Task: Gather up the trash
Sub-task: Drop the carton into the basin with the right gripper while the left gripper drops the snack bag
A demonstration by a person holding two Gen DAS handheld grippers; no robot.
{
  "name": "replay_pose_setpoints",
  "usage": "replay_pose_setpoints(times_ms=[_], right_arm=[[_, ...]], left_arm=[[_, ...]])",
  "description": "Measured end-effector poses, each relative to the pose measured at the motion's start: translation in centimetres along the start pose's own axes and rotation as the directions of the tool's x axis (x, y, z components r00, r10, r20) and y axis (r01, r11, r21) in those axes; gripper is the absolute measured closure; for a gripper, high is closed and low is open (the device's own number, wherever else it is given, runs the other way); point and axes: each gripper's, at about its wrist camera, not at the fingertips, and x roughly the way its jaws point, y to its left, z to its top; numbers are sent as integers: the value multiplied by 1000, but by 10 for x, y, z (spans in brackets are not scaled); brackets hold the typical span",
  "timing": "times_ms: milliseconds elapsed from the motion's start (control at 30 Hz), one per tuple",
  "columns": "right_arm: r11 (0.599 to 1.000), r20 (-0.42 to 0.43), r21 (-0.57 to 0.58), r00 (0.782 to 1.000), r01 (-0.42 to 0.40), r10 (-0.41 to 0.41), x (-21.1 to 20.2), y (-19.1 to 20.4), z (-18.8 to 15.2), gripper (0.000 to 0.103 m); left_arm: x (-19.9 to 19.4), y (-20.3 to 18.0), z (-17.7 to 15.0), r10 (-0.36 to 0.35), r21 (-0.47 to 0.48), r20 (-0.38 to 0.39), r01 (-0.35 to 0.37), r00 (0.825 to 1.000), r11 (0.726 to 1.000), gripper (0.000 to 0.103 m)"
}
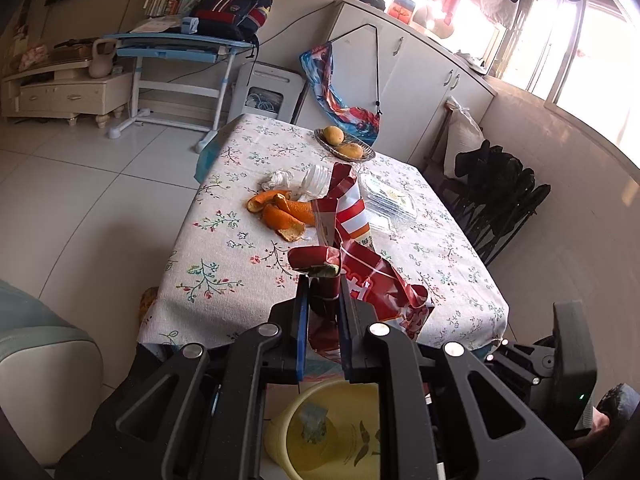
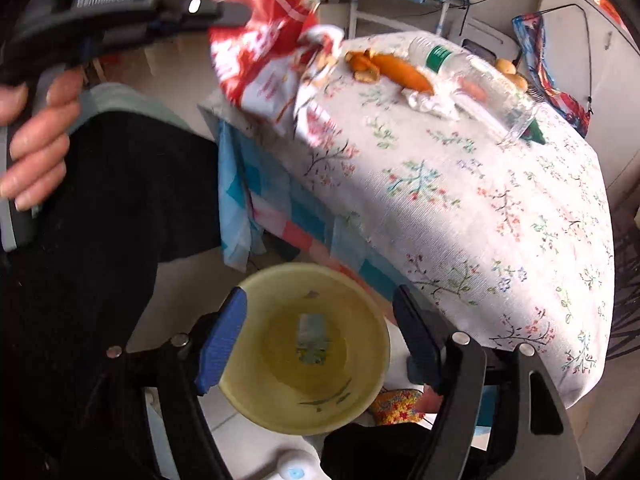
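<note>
The left hand-held gripper (image 1: 325, 280) is clamped tight, angled downward (bare fingers (image 2: 36, 136) wrap its handle); the right hand-held gripper (image 2: 320, 312) gapes, pointing steeply down.

The left gripper (image 1: 324, 280) is clamped on a crumpled red-and-white snack bag (image 1: 348, 248) above the floral tablecloth (image 1: 240, 264). Orange peels (image 1: 280, 212) lie beyond it; a yellow bin (image 1: 332, 432) sits below.
</note>
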Motion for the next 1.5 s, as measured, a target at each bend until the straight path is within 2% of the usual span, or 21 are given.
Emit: replay_pose_setpoints(times_ms=[100,233,400,600,800,833,900,967,1067,1267,1500], right_arm=[[996,129,90,992,1,-12,-25,-18,4,27],[978,273,206,961,-22,-36,-53,-39,4,25],[960,347,281,935,-24,-78,-66,-49,5,25],[951,370,307,925,-31,-89,-71,-56,6,24],[952,373,304,923,-22,-98,-74,-54,2,24],[952,373,306,922,-19,-101,-74,-54,2,23],[951,373,307,922,-15,-106,-74,-56,2,22],[952,372,307,921,-8,-112,-74,-56,1,21],[952,371,305,921,0,-119,-73,-55,1,20],[953,369,303,921,5,-122,-74,-55,0,19],[954,366,299,922,13,-127,-73,-54,0,19]], left_arm=[[-3,-8,-7,-6,16,-11,6,1000,1000,90],[-7,-22,-18,-25,40,-37,27,999,999,90],[-3,-47,-43,-40,92,-106,50,994,995,90],[13,-76,-75,-21,172,-195,55,981,984,90],[29,-91,-99,37,258,-263,33,964,966,89],[31,-91,-101,45,265,-272,30,961,964,87],[32,-91,-104,47,262,-285,31,958,965,78],[31,-89,-103,56,257,-274,17,960,966,61],[28,-85,-100,61,239,-251,0,966,971,49],[23,-76,-92,73,197,-201,-33,977,980,39],[17,-70,-85,84,163,-154,-59,984,985,35]])
